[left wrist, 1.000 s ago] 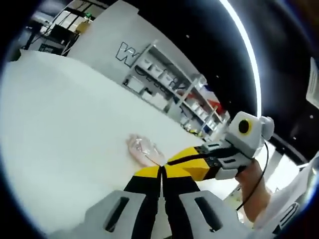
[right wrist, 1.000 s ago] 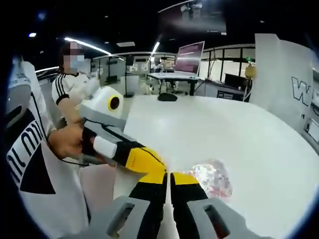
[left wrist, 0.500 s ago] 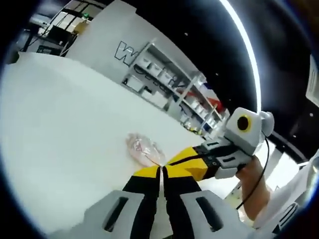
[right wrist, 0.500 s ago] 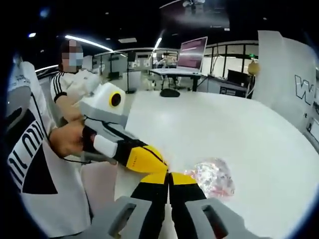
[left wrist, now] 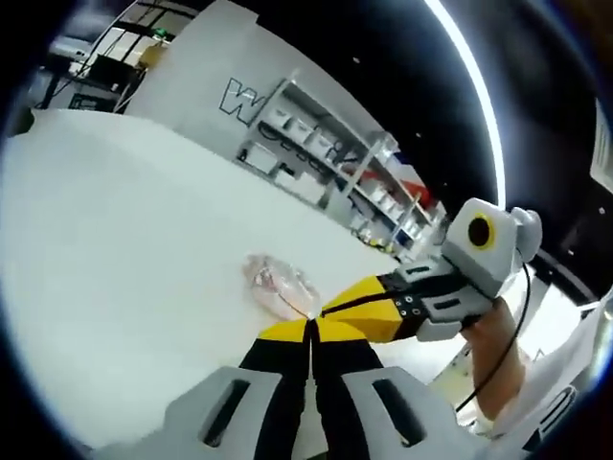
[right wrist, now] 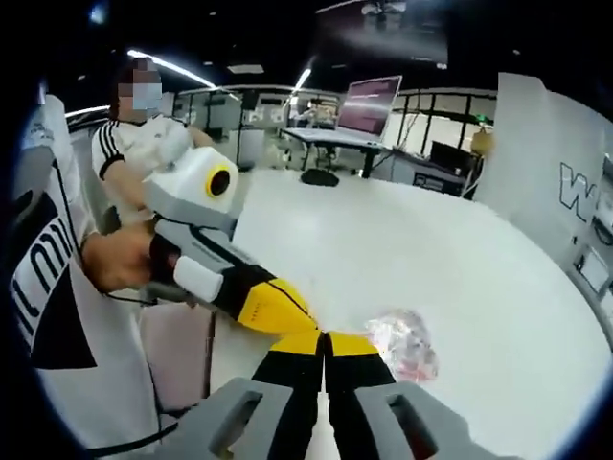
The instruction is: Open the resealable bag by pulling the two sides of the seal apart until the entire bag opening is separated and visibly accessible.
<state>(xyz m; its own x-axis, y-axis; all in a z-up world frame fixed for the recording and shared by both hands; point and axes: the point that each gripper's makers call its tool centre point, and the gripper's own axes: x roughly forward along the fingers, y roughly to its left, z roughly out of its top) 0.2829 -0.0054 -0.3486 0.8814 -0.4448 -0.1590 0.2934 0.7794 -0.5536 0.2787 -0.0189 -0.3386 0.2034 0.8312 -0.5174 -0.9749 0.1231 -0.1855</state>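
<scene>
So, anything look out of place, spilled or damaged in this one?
Nothing stands out. The crumpled clear resealable bag lies on the white table, with both hand-held grippers, left and right, shut at its near edge. No spill or tear shows.

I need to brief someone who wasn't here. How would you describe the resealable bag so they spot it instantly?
Start at the big white table. Near its edge, where the two yellow-and-black hand-held gripper tips meet, lies the resealable bag. It is a small, crumpled, clear pouch with pinkish contents, the sole loose item on that white surface.
</scene>
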